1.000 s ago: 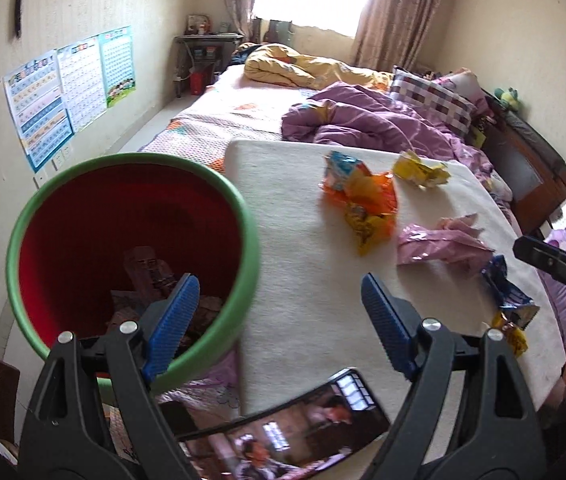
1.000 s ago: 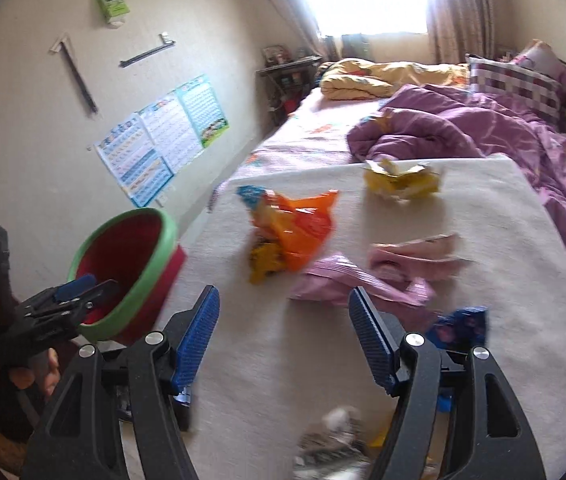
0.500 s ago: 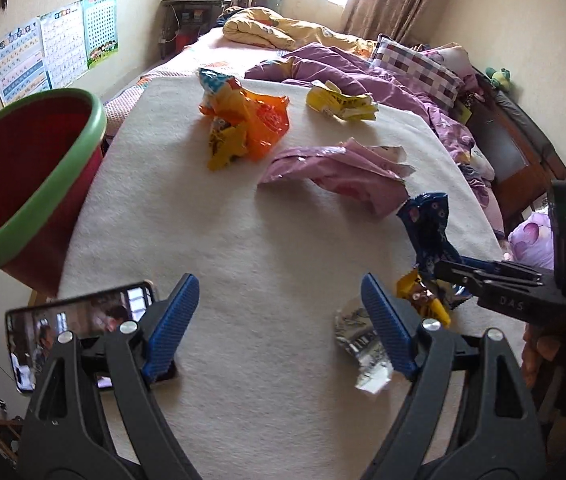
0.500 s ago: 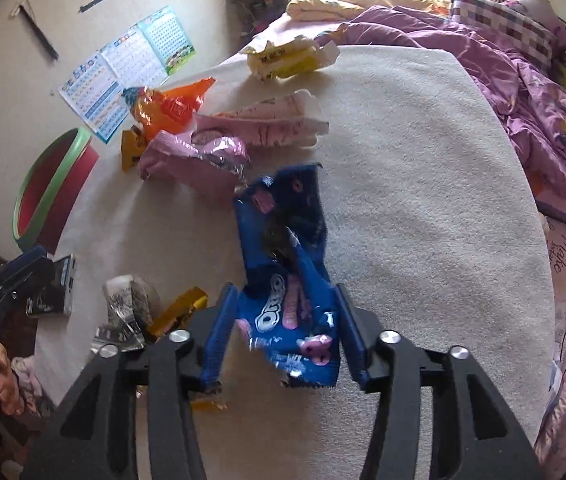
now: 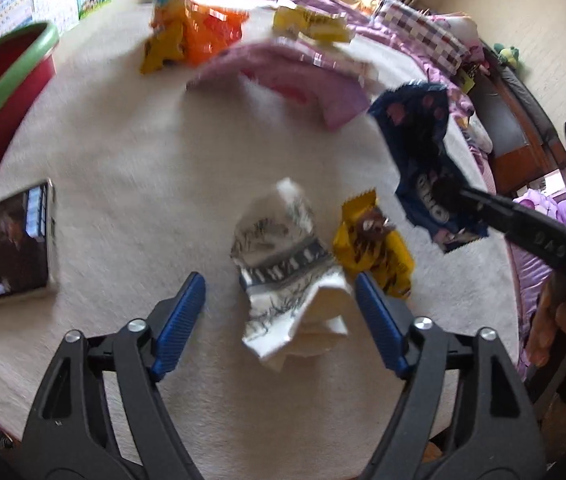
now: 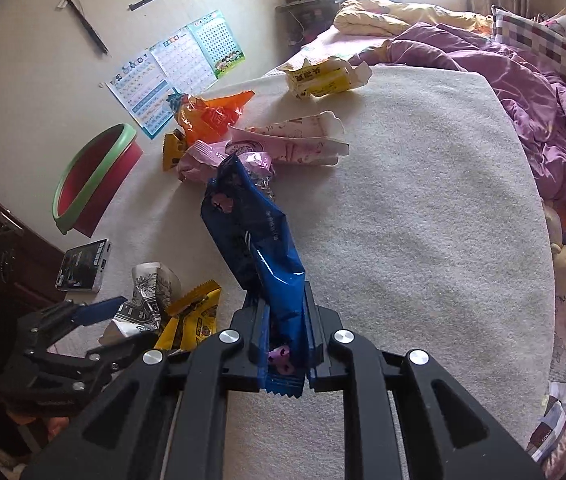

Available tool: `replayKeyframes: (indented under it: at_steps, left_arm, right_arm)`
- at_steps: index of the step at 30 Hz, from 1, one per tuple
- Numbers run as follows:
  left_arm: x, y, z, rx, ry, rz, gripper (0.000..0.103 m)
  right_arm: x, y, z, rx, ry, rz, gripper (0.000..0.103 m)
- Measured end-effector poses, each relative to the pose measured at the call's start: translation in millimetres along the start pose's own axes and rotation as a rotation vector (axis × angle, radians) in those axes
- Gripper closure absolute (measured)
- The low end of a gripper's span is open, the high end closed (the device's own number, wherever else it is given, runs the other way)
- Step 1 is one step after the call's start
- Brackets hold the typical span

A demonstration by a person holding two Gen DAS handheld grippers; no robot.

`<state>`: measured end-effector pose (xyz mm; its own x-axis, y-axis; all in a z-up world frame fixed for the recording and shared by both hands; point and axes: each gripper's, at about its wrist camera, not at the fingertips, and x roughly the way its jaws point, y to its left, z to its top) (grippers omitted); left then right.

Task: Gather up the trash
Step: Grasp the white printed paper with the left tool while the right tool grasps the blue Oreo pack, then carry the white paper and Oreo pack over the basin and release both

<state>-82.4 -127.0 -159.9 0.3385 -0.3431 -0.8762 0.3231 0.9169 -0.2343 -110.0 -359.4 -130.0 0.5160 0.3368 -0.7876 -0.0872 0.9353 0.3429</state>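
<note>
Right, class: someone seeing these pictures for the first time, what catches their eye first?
The blue snack bag stands out, pinched in the shut right claw and lifted over the cream mat. Next, the open left claw straddles a crumpled white wrapper beside a yellow packet, with the red bin at the mat's edge.

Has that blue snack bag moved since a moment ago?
Yes. The blue snack bag now hangs lifted off the cream mat, clamped in the right gripper; half a second ago it lay flat there.

phone (image 6: 83,266) flat at mat edge | wall charts (image 6: 179,68) | purple duvet (image 6: 503,76) | checked pillow (image 6: 539,46)
</note>
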Motion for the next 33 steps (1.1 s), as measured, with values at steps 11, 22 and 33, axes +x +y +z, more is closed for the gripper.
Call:
replayKeyframes:
  at_steps: [11,22,33]
  left_arm:
    - [-13,-3,4,-0.001,-0.059,0.012,0.053]
    - [-56,-1,21,-0.001,-0.251,0.099,0.053]
    - [-95,16,47,-0.002,-0.380,0.189,0.053]
  right_arm:
    - [-7,4,7,-0.007,-0.044,0.047,0.090]
    - [-20,11,17,-0.010,-0.128,0.077,0.089]
    - [-31,38,35,-0.059,-0.182,0.100,0.087]
